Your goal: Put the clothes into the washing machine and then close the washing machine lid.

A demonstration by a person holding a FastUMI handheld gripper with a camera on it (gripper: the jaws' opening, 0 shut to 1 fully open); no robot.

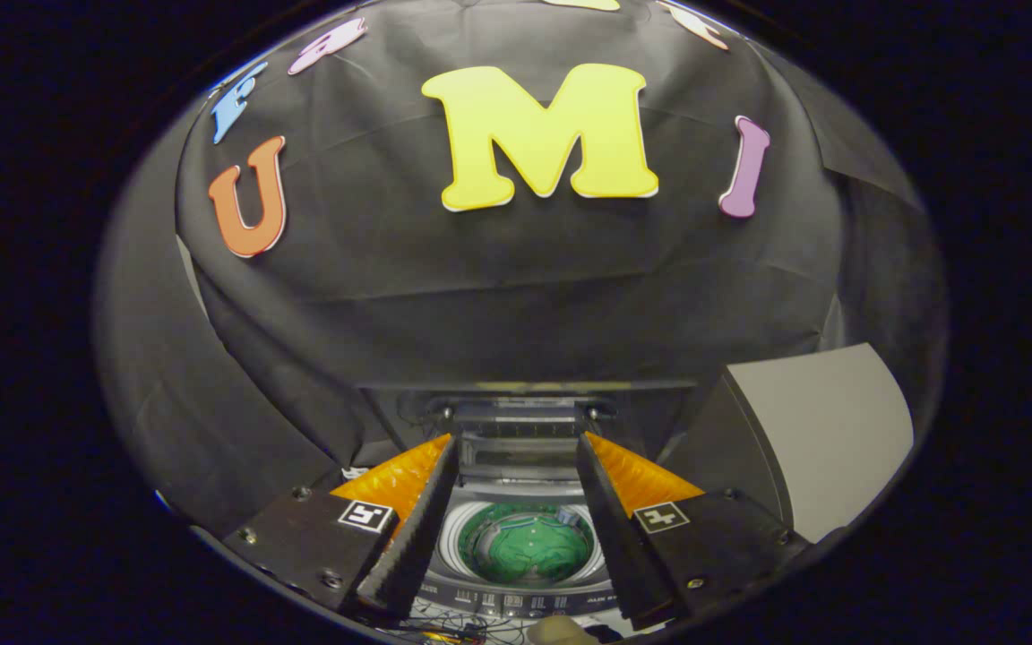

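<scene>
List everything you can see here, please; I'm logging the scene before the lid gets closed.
Top-loading washing machine: one, grey body with a dark control strip, below and between the fingers, tub open.
Green garment: one, green, lying inside the white-rimmed tub.
Raised washing machine lid: one, dark, standing upright behind the tub, beyond the fingers.
Grey flat panel: one, light grey with a dark edge, beside the machine past the right-hand finger.
Black cloth wall: one, black, behind the machine.
Thin cables: a few, dark, in front of the machine.
Gripper: one, fingers apart, holding nothing, above the tub.
</scene>
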